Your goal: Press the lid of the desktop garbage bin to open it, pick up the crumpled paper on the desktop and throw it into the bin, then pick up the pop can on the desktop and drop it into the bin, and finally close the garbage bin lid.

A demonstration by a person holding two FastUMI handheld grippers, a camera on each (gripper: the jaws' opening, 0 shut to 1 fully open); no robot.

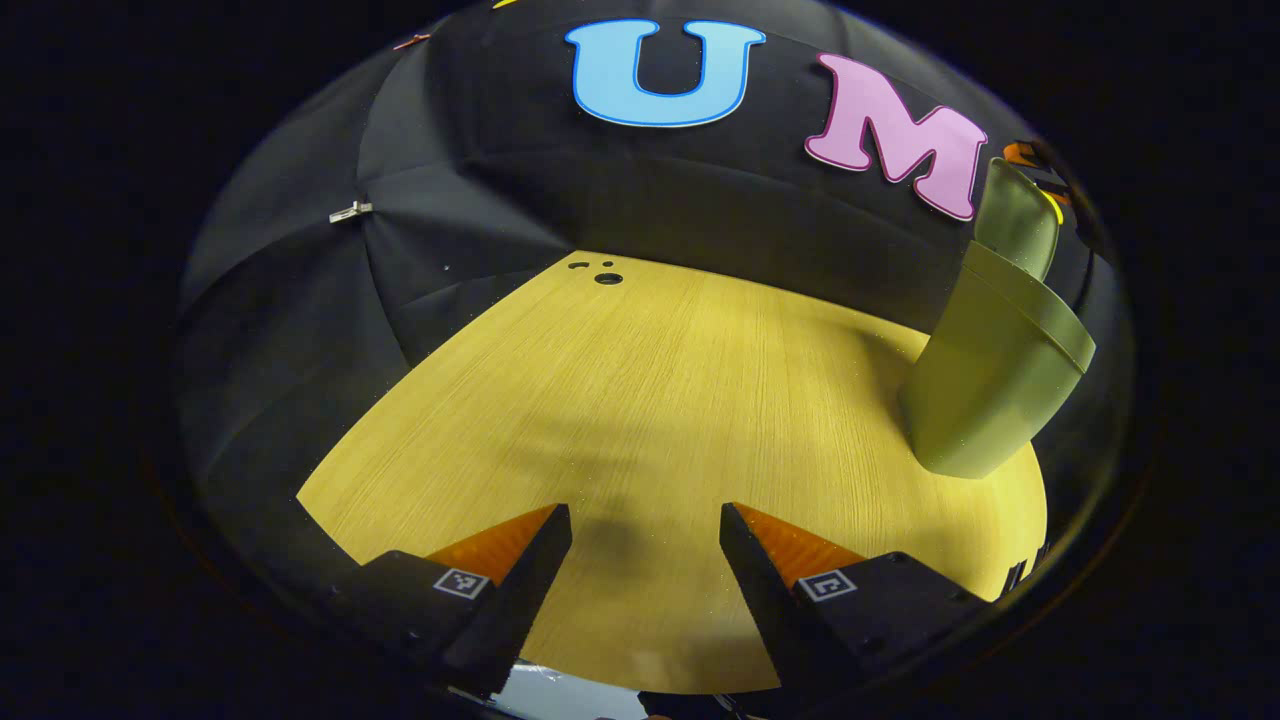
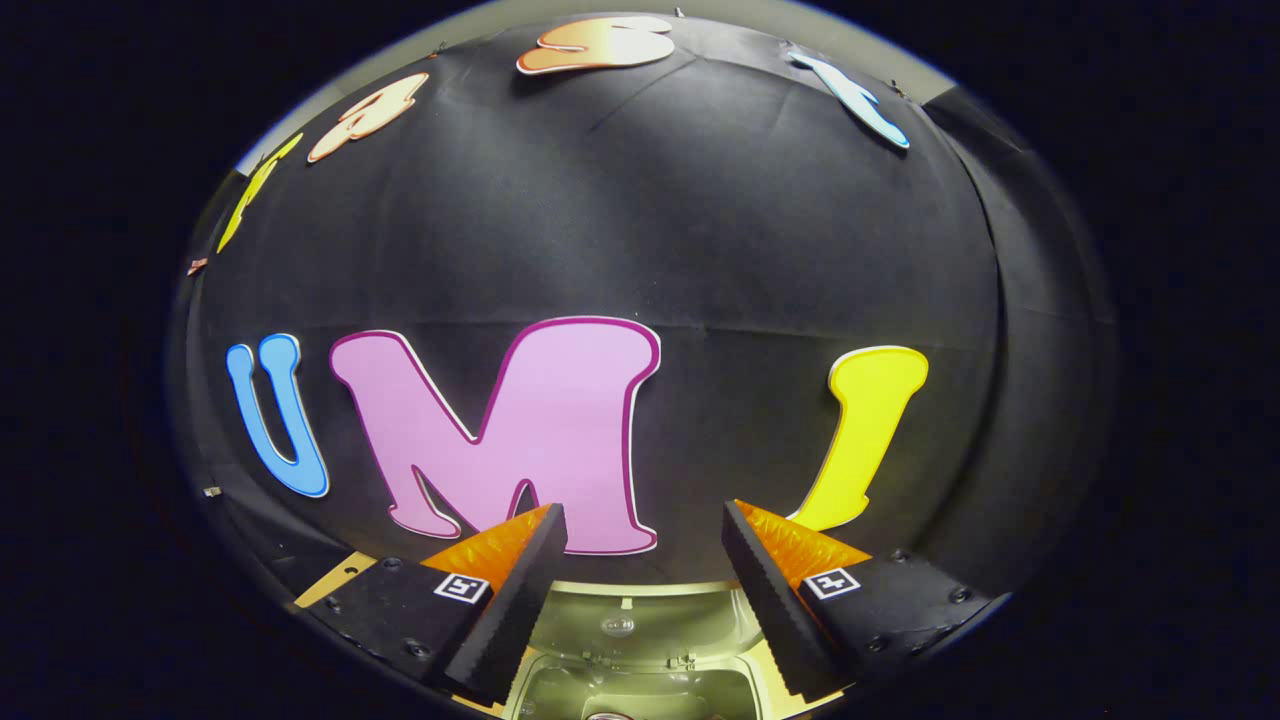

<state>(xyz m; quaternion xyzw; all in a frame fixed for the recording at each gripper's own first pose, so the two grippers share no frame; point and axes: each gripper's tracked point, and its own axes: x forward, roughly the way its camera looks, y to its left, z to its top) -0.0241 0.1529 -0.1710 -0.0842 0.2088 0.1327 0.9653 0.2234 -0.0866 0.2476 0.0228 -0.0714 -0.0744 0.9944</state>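
Two grippers, both with jaws spread and nothing between them. The desk (image 1: 640, 400) is the largest item: the wide wood surface in the left gripper view carries no crumpled paper and no pop can, so judged from that, both drops are probably done and only closing the lid is left. The garbage bin (image 1: 985, 390) stands near the desk's far right edge, lid (image 1: 1015, 215) tipped up and open. In the right gripper view the right gripper (image 2: 645, 550) hangs directly over the bin's open mouth (image 2: 640, 660); contents cannot be made out. The left gripper (image 1: 645, 550) hovers over the near middle of the desk, well apart from the bin. There is open room to its left; the booth wall sits close behind the bin.
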